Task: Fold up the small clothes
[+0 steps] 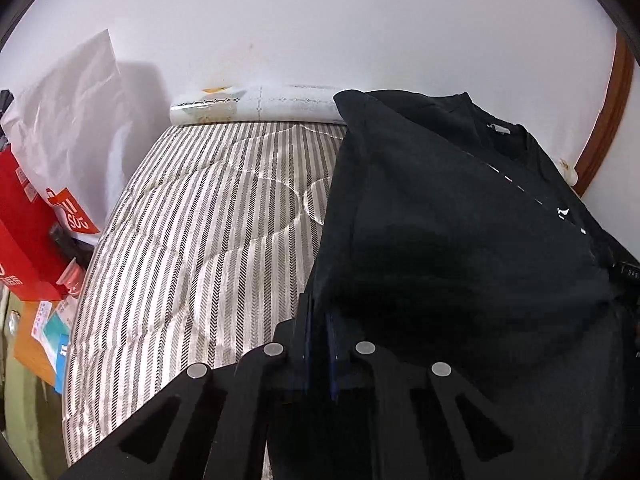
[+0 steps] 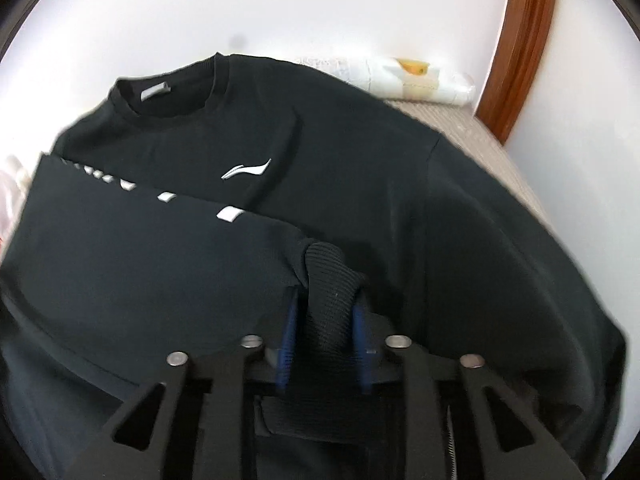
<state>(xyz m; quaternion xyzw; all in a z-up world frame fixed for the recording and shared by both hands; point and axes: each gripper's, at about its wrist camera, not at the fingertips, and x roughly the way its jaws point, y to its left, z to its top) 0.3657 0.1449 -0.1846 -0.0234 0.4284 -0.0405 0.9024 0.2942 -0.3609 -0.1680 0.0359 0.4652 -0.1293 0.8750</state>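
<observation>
A black sweatshirt [image 2: 320, 152] with a white chest logo lies on a striped mattress [image 1: 208, 216]. One side is folded over its front, with white marks along the fold. My right gripper [image 2: 325, 300] is shut on the ribbed sleeve cuff [image 2: 332, 276] and holds it over the folded part. My left gripper [image 1: 319, 312] is shut on the sweatshirt's left edge [image 1: 440, 220], with the cloth pinched between its blue pads.
A rolled white patterned bundle [image 1: 256, 106] lies at the mattress's far end against the white wall. A white bag [image 1: 76, 92] and red boxes [image 1: 24, 232] stand left of the bed. A brown wooden frame [image 2: 520, 40] rises at the right.
</observation>
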